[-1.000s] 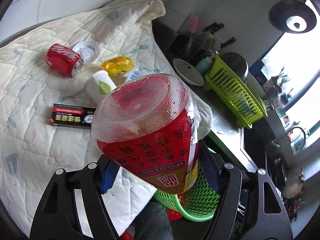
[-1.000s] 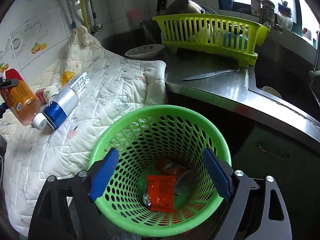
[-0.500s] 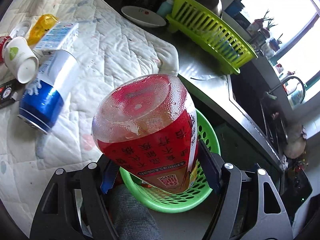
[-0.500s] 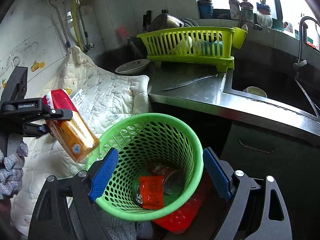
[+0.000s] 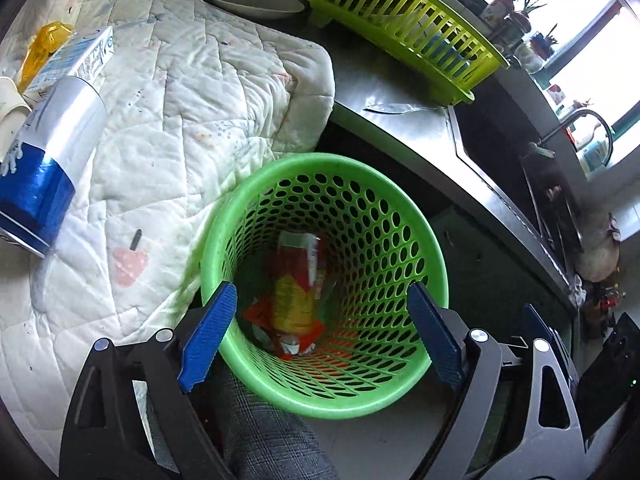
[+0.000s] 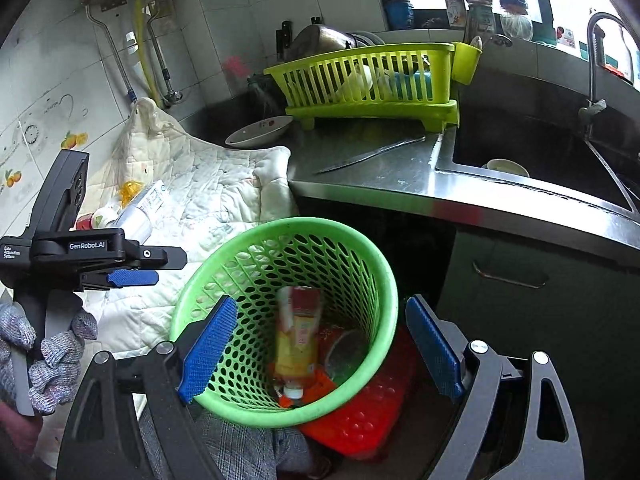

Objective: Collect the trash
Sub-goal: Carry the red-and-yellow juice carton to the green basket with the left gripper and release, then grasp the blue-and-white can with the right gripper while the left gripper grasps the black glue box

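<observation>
A green perforated basket [image 5: 400, 208] stands below the counter edge. In it lies a red and yellow drink bottle [image 5: 296, 280], cap down, on a red wrapper [image 5: 260, 312]. My left gripper [image 5: 322, 292] hangs over the basket's near rim, its jaws opening with nothing between them. In the right wrist view the bottle [image 6: 298, 332] is blurred inside the basket [image 6: 360, 264], and the left gripper [image 6: 144, 268] shows at the left. My right gripper [image 6: 322, 304] is open astride the basket without pressing on it. A blue and silver can [image 5: 44, 160], a carton [image 5: 76, 56] and a yellow wrapper [image 5: 44, 40] lie on the quilted cloth [image 5: 180, 80].
On the steel counter are a yellow-green dish rack [image 5: 400, 20], a bowl [image 5: 256, 0] and a knife [image 5: 396, 108]. The sink [image 6: 540, 152] is to the right. A red plastic piece [image 6: 368, 412] lies under the basket. A gloved hand [image 6: 48, 360] holds the left gripper.
My left gripper carried the bottle from over the cloth to above the basket, then opened. The bottle has dropped into the basket. The right gripper has hardly shifted.
</observation>
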Demonstrator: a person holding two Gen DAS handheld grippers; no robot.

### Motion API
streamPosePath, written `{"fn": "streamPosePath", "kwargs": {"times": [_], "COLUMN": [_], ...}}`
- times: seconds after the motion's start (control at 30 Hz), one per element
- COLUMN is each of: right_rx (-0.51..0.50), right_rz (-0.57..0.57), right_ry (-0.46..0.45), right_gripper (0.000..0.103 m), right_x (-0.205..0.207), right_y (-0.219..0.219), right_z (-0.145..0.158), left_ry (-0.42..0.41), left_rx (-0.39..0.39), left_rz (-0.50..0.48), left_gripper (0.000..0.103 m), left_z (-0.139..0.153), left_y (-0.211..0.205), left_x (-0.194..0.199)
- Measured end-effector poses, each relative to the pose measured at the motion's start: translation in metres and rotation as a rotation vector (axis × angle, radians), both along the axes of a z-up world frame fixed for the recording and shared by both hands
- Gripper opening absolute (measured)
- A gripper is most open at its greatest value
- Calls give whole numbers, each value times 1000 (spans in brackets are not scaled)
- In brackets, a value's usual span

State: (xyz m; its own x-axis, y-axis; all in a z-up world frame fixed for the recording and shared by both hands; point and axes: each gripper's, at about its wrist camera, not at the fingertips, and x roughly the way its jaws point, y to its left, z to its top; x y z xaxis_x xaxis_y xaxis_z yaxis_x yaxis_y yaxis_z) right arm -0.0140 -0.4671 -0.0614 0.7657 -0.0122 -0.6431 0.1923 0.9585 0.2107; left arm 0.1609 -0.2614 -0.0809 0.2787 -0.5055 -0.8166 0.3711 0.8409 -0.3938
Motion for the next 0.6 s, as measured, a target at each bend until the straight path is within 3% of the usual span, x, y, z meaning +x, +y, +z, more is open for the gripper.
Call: {"fn": "streamPosePath", "kwargs": {"times": [0.23, 0.6], "right_rx": [2, 20], "right_rz": [53, 176], "right_ry": [-18, 15], "right_gripper": [83, 83], "right_x": [11, 56], "right_y": [19, 71], "right_z": [10, 19], "left_ry": [-101, -207], "left_rx": [20, 47], "left_rz": [35, 190], "left_gripper": [86, 86], "left_z": [26, 54], "left_y": [37, 131], "left_x": [-6, -3]}}
